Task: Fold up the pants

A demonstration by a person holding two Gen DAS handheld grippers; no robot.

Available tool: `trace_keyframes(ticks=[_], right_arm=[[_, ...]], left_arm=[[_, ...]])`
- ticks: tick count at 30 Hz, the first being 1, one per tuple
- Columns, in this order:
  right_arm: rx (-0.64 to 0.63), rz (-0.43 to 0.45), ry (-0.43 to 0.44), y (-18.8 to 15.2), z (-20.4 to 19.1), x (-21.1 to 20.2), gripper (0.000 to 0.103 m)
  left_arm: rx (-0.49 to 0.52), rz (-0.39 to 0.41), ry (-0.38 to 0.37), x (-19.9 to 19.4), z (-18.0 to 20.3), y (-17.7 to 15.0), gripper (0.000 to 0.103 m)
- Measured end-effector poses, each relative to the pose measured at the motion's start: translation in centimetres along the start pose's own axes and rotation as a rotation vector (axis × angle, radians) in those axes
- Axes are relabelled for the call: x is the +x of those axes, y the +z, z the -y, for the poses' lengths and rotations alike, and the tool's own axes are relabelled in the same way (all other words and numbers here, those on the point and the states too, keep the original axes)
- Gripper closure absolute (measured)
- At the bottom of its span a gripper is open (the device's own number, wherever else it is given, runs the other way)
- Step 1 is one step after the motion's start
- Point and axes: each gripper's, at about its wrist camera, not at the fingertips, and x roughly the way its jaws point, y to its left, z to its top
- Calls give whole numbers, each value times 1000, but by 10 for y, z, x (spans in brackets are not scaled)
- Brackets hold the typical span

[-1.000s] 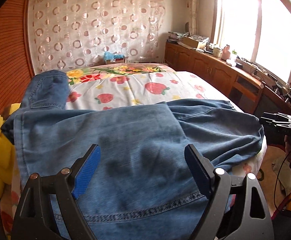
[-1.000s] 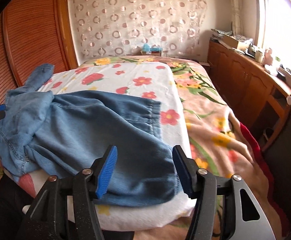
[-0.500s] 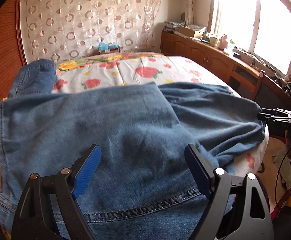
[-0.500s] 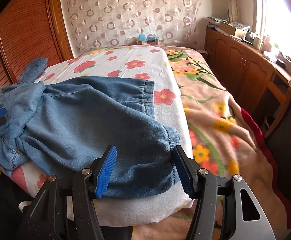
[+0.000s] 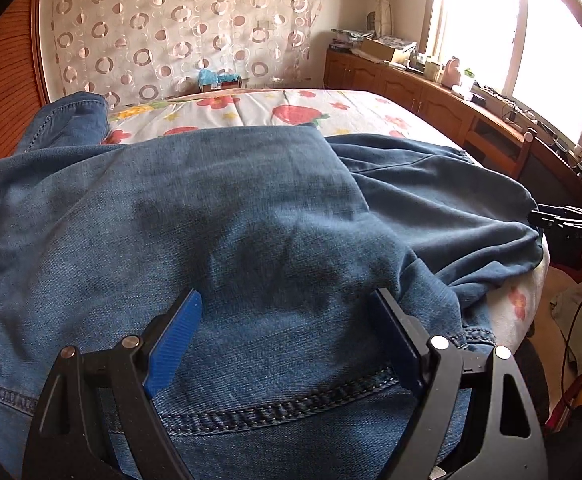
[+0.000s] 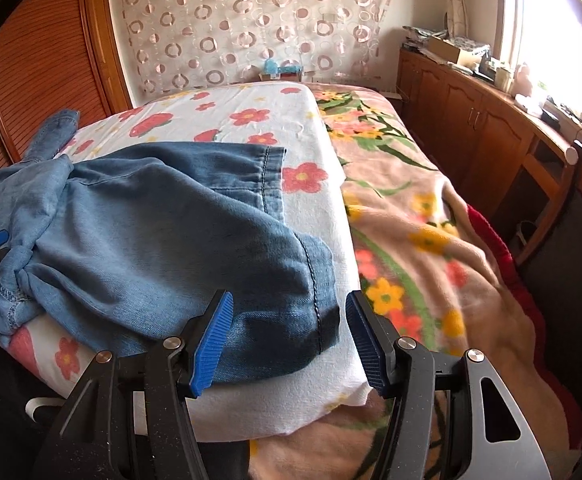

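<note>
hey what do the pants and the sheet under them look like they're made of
The pants look like blue denim: a fine woven texture, faded patches and thick topstitched seams and hems. The sheet looks like a thin matte cotton-type cloth, white with printed red flowers, lying smooth; the exact fibre can't be told. The blanket beside it looks fuzzy, like fleece.

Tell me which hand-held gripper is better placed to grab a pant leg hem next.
Right. The right hand-held gripper is open with the nearer leg's hem right between its fingers, while the left hand-held gripper hovers open over the jeans at the waist end.
</note>
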Motion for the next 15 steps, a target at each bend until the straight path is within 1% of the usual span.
trace_keyframes(ticks=[5,6,7,9,12,15], right_arm=[[-22,-4,-5,-1,-4,3,43],[-28,-4,0,-1,-5,3,52],[-34,-8,8,-2,-5,4,58],[-48,-10,12,-1,-5,5,79],[-62,3,62,3,-8,-2,83],[-80,54,107,15,-15,-21,83]], left_arm=[[0,0,-2,0,1,0,17],[1,0,-3,0,1,0,17],[1,-1,-4,0,1,0,17],[-1,-4,-5,-1,0,1,17],[-10,-8,-6,-6,-1,4,17],[-14,10,-6,-17,-3,6,17]])
